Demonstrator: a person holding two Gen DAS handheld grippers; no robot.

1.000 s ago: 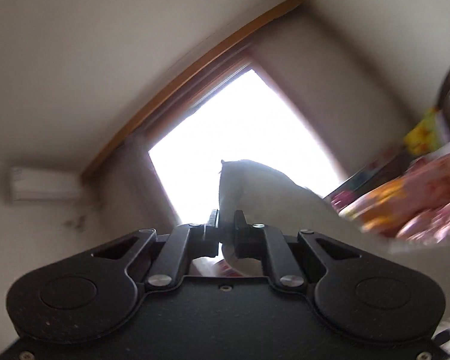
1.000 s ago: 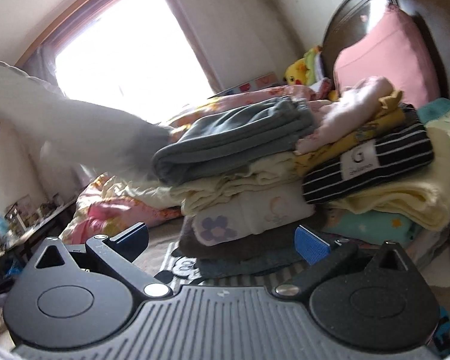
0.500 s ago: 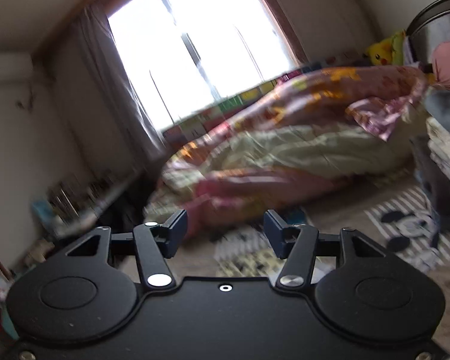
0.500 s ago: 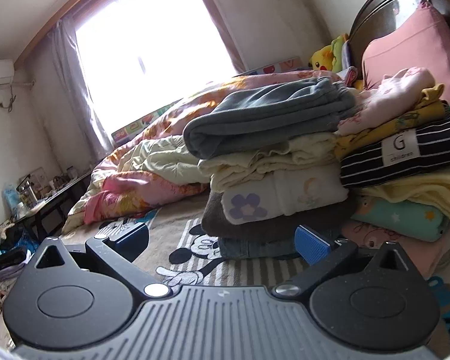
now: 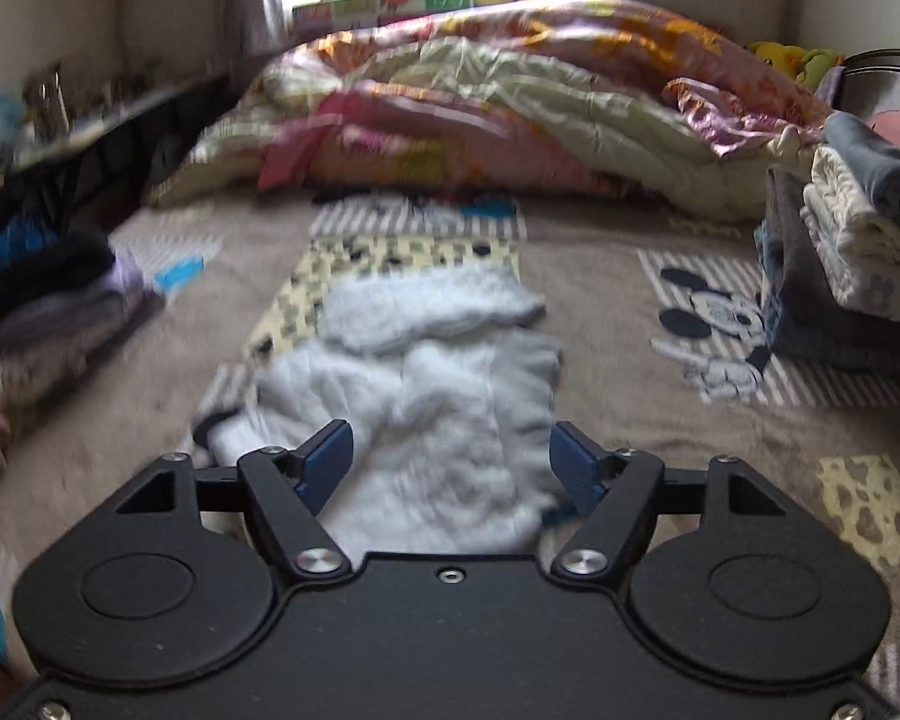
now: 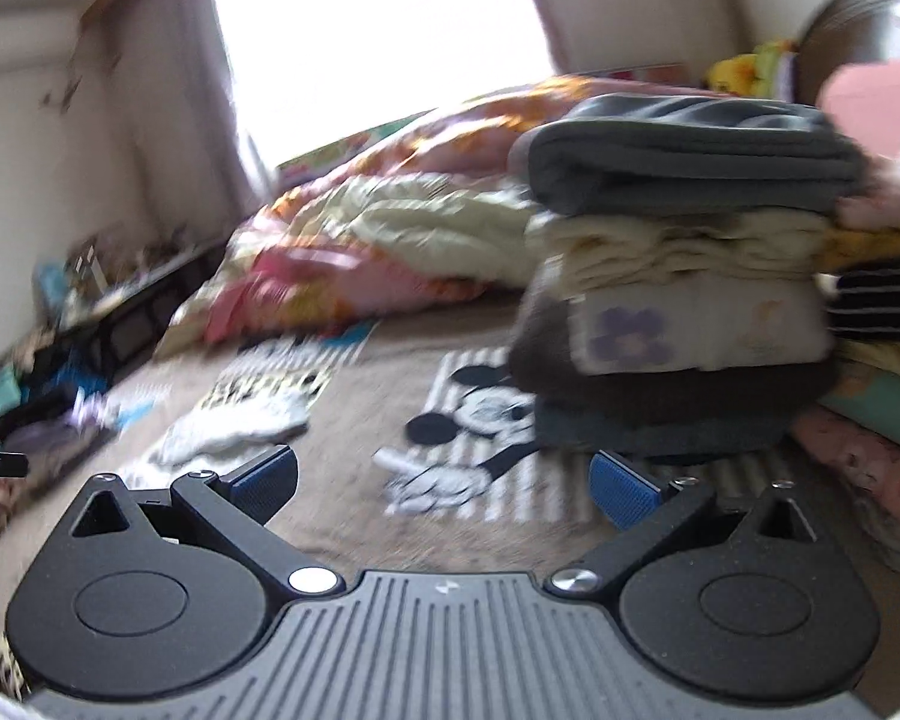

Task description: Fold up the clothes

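A crumpled white fleecy garment [image 5: 426, 396] lies on the brown Mickey-print bed cover [image 5: 618, 276]. My left gripper [image 5: 453, 462] is open just above its near end, one finger at each side, holding nothing. The garment also shows in the right wrist view [image 6: 234, 426], at the left. My right gripper [image 6: 444, 483] is open and empty over the bed cover [image 6: 354, 516], near the foot of a tall stack of folded clothes [image 6: 684, 294].
A rumpled floral quilt [image 5: 510, 102] fills the back of the bed. The folded stack [image 5: 846, 246] stands at the right, with a pink pillow [image 6: 876, 96] behind. Dark clothes [image 5: 48, 294] lie at the left edge beside a cluttered low shelf [image 5: 90, 126].
My left gripper held the white garment up against the window, then opened and swung down. The garment now lies on the bed. My right gripper stayed open and turned left.
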